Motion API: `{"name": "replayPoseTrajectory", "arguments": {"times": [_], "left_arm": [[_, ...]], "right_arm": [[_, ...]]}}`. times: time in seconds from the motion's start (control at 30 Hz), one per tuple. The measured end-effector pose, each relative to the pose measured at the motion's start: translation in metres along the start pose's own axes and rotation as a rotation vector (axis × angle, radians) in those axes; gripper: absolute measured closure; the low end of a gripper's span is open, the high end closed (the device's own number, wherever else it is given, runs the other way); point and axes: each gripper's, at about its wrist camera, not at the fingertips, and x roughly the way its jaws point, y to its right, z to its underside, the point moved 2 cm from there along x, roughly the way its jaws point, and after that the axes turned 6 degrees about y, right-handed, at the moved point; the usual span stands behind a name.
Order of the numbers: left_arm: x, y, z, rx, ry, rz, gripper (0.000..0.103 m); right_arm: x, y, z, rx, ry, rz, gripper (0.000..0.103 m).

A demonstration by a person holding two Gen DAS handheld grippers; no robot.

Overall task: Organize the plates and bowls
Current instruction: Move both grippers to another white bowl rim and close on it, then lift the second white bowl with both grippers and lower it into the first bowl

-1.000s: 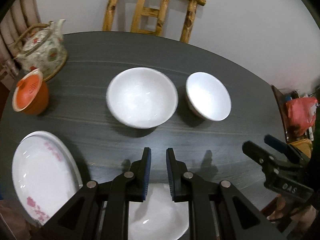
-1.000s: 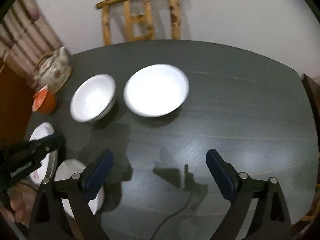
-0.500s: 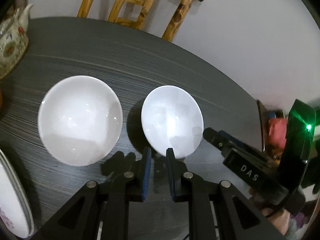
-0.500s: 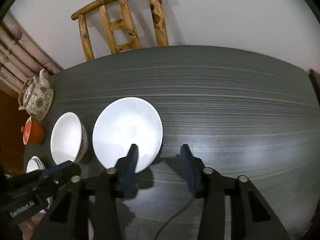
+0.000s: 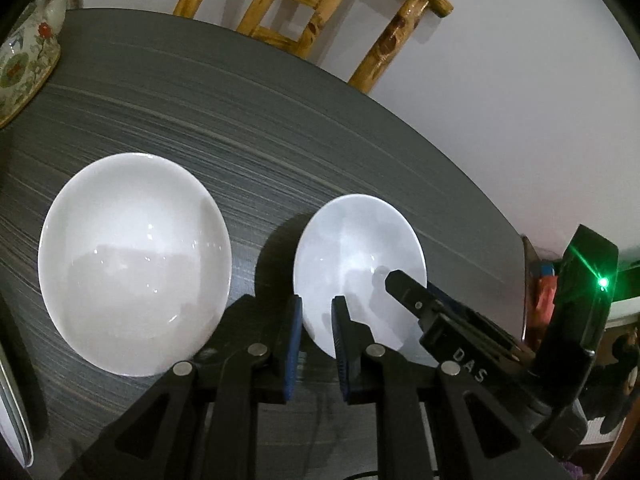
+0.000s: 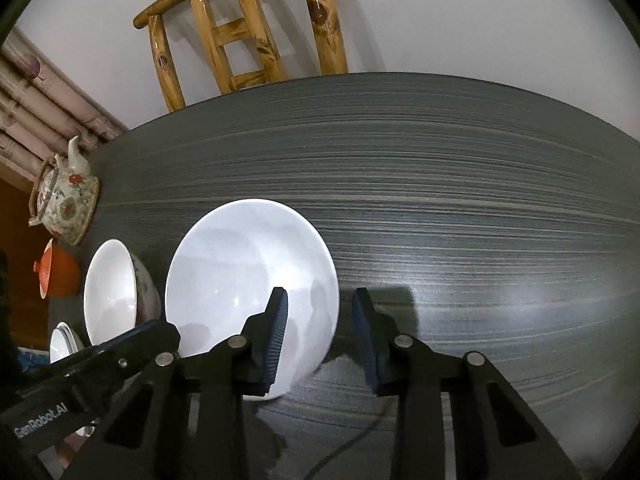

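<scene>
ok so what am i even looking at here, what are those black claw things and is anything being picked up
No robot here: a person holds a hand-held two-finger gripper in each hand, and each gripper carries a wide-angle camera looking out along its fingers. One picture comes from the left gripper, the other from the right gripper; each also catches the other tool from the side.

On the dark table sit two white bowls side by side, a flowered teapot, an orange lidded cup and plates at the far left. A wooden chair stands behind.

Nothing is held yet. The right gripper is open with one finger inside the right bowl and one outside its rim. The left gripper, with a narrow gap, sits at the near edge of that bowl, beside the left bowl.
</scene>
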Motion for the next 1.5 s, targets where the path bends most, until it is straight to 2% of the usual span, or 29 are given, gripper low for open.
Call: {"name": "replayPoseTrajectory", "arguments": {"times": [0.13, 0.23, 0.7, 0.97, 1.2, 1.37, 1.5], "left_arm": [[-0.002, -0.003, 0.005, -0.01, -0.011, -0.01, 0.088], [0.0, -0.004, 0.004, -0.021, -0.022, -0.028, 0.088], [0.014, -0.001, 0.012, 0.016, -0.044, -0.051, 0.088], [0.016, 0.003, 0.012, 0.045, -0.054, -0.054, 0.088], [0.017, 0.01, 0.021, 0.113, -0.077, -0.082, 0.088], [0.017, 0.011, 0.026, 0.157, -0.079, -0.102, 0.098], [0.014, 0.009, 0.026, 0.161, -0.086, -0.096, 0.099]], "right_arm": [[0.009, 0.001, -0.003, -0.004, -0.003, -0.001, 0.088], [0.014, 0.0, -0.005, -0.026, -0.003, 0.024, 0.094], [0.007, 0.002, 0.013, -0.071, -0.027, 0.069, 0.096], [-0.001, 0.007, 0.032, -0.066, -0.052, 0.062, 0.096], [-0.009, 0.009, 0.05, -0.047, -0.058, 0.046, 0.096], [-0.014, 0.013, 0.057, -0.022, -0.056, 0.05, 0.096], [-0.018, 0.016, 0.061, 0.0, -0.054, 0.045, 0.096]]}}
